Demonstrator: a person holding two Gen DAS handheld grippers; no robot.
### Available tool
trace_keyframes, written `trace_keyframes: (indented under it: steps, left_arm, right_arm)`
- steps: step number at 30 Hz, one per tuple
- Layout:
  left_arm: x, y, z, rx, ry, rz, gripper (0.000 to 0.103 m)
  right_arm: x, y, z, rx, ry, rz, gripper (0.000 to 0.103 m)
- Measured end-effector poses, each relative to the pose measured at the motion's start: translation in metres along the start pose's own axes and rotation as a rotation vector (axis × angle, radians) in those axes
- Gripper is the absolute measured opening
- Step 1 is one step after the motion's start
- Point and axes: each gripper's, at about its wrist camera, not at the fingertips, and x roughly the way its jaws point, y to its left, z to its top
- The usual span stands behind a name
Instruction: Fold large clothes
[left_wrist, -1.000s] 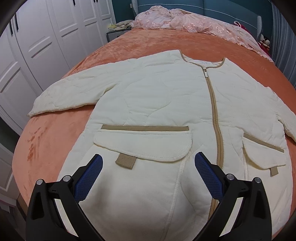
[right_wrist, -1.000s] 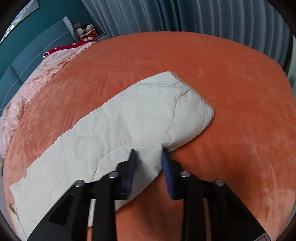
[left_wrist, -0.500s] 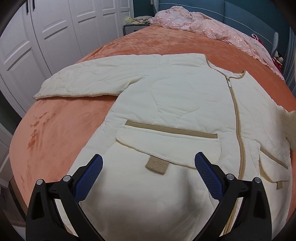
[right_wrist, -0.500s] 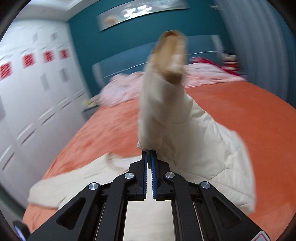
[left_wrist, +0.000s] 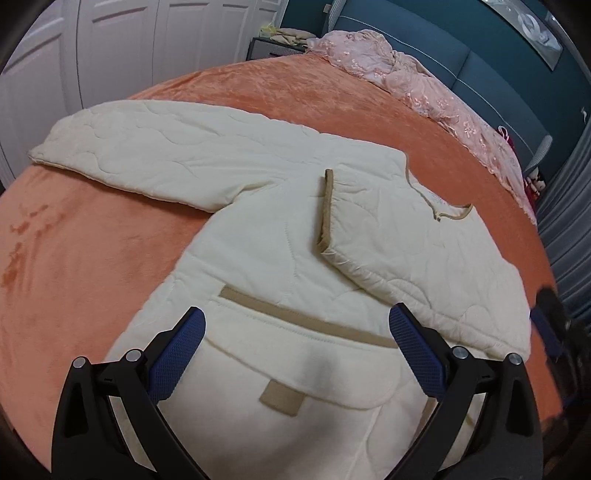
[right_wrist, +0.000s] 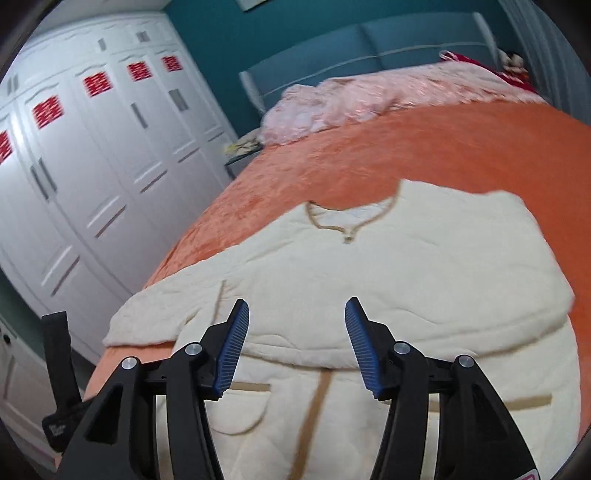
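Note:
A cream quilted jacket (left_wrist: 280, 258) with tan trim lies front up on the orange bedspread (left_wrist: 92, 258). One sleeve (left_wrist: 424, 258) is folded across its chest, the tan cuff (left_wrist: 327, 210) near the middle. The other sleeve (left_wrist: 147, 158) stretches out toward the wardrobe. My left gripper (left_wrist: 295, 354) hovers open over the lower pocket flap (left_wrist: 295, 369), holding nothing. In the right wrist view the jacket (right_wrist: 369, 280) fills the lower half. My right gripper (right_wrist: 295, 343) hangs above the folded sleeve, its jaws opening with nothing between them. Its dark shape (left_wrist: 554, 332) shows at the left view's right edge.
A pink quilt (left_wrist: 406, 85) is bunched at the head of the bed by the blue headboard (left_wrist: 480, 74). White wardrobe doors (right_wrist: 74, 184) stand along one side, with a nightstand (left_wrist: 273, 46) beyond. Grey curtains (left_wrist: 569, 229) hang on the other side.
My right gripper carried the far sleeve up and across the jacket, then let it go; the sleeve now lies over the chest. The left gripper shifted sideways and rolled, staying open.

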Motion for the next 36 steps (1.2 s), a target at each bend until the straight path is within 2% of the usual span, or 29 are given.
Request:
trace_keyframes:
  steps: [5,8,9,10,12,13,15,16,17,18,19,20,22,24,26,28,30,32,36]
  left_arm:
    - [0.040,-0.012,0.013,-0.116,0.069,-0.103,0.097]
    - [0.061,-0.018,0.016,-0.161,0.097,-0.093,0.097]
    - [0.066,-0.020,0.017,-0.164,0.095,-0.085,0.093]
    - [0.069,-0.023,0.018,-0.155,0.086,-0.074,0.087]
    - [0.073,-0.031,0.021,-0.117,0.089,-0.071,0.057]
    - [0.075,-0.034,0.024,-0.097,0.095,-0.078,0.048]
    - [0.075,-0.039,0.030,-0.069,0.089,-0.054,0.018]
    - [0.073,-0.040,0.034,-0.061,0.075,-0.050,0.012]
    - [0.070,-0.041,0.039,-0.055,0.061,-0.058,0.008]
    - [0.066,-0.041,0.045,-0.050,0.042,-0.065,0.006]
    - [0.058,-0.042,0.051,-0.041,0.010,-0.066,0.006]
    - [0.051,-0.042,0.057,-0.033,-0.020,-0.076,0.006]
    - [0.033,-0.042,0.064,-0.016,-0.070,-0.095,0.006]
    - [0.023,-0.043,0.062,0.033,-0.111,-0.070,0.006]
    - [0.033,-0.043,0.051,0.098,-0.100,-0.012,0.006]
    - [0.060,-0.041,0.036,0.130,-0.037,0.047,0.006]
    - [0.079,-0.033,0.019,0.138,0.002,0.072,0.006]
    - [0.084,-0.031,0.009,0.170,-0.026,0.085,0.006]
    - [0.089,-0.037,-0.001,0.222,-0.061,0.126,0.007]
  right_arm:
    - [-0.018,-0.097,-0.009,0.276,0.001,-0.149,0.055]
    - [-0.024,-0.137,-0.013,0.377,-0.014,-0.185,0.055]
    - [-0.025,-0.146,-0.014,0.399,-0.016,-0.189,0.055]
    - [-0.024,-0.155,-0.015,0.421,-0.017,-0.186,0.055]
    - [-0.019,-0.169,-0.014,0.472,-0.019,-0.168,0.055]
    - [-0.016,-0.175,-0.013,0.503,-0.020,-0.150,0.055]
    - [-0.009,-0.185,-0.007,0.553,-0.035,-0.111,0.055]
    - [-0.005,-0.189,-0.002,0.573,-0.037,-0.106,0.053]
    - [-0.001,-0.190,0.003,0.587,-0.042,-0.101,0.042]
    - [0.002,-0.192,0.009,0.596,-0.044,-0.094,0.029]
    - [0.004,-0.192,0.014,0.594,-0.038,-0.097,0.010]
    - [0.001,-0.189,0.021,0.585,-0.051,-0.082,0.010]
    - [-0.018,-0.171,0.033,0.524,-0.147,-0.050,0.009]
    - [-0.033,-0.146,0.038,0.384,-0.195,-0.090,0.008]
    - [-0.019,-0.135,0.030,0.262,-0.142,-0.214,0.008]
    - [0.005,-0.145,0.016,0.257,-0.045,-0.285,0.008]
    - [0.018,-0.156,0.003,0.277,-0.002,-0.313,0.007]
    - [0.023,-0.161,-0.003,0.283,0.007,-0.321,0.007]
    - [0.036,-0.157,-0.005,0.214,0.030,-0.382,0.009]
